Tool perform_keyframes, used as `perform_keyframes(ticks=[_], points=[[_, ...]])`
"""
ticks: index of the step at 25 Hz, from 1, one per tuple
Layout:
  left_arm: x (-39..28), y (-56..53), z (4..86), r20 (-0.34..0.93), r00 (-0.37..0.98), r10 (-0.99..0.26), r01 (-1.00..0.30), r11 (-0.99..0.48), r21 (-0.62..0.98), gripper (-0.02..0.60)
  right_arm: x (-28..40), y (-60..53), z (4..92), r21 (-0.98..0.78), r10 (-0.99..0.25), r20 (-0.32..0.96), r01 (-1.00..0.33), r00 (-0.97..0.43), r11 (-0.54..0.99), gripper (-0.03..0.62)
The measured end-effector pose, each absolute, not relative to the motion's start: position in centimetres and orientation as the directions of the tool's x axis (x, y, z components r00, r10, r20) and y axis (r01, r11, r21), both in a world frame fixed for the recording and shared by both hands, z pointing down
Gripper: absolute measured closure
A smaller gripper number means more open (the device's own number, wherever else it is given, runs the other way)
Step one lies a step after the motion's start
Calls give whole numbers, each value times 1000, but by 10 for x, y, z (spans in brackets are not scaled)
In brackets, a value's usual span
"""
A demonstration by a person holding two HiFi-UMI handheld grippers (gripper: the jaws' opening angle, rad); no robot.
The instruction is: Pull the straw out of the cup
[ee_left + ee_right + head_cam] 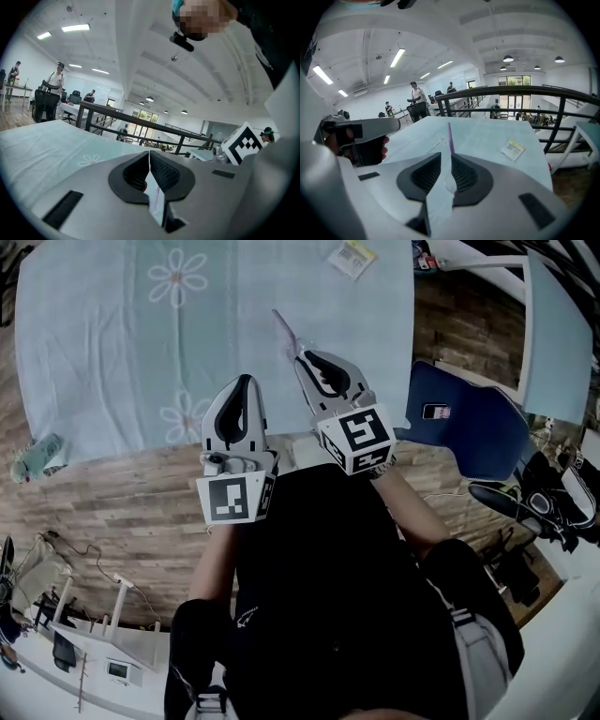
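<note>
one pink straw (284, 327) between slightly parted jaws of right hand-held gripper (302, 355); left hand-held gripper (245, 382) jaws together.

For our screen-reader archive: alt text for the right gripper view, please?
A thin purple straw pokes out between the right gripper's slightly parted jaws, above a pale blue flowered tablecloth with a small packet lying at right.
</note>
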State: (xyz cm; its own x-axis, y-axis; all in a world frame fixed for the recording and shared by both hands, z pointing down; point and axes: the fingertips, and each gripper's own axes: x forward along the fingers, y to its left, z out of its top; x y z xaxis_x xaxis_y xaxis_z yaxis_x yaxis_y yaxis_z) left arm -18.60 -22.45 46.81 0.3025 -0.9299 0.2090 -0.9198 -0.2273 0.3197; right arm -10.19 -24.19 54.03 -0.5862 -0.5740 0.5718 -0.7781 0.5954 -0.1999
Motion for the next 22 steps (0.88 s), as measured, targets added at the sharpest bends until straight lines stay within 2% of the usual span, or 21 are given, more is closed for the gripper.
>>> perform_keyframes(ticks=[4, 6, 22], points=[[-191, -237, 477, 262, 273, -926, -925, -177, 336, 563, -107, -249, 554, -214, -534, 604, -766, -592, 606, 468], [-192, -241, 482, 283, 268, -921, -927, -167, 335, 563, -107, -252, 560, -221, -522, 616, -766, -590, 604, 454], [-200, -258, 500, 301, 248, -921, -937, -150, 314, 563, -115, -268, 581, -245, -469, 653, -751, -595, 612, 464]])
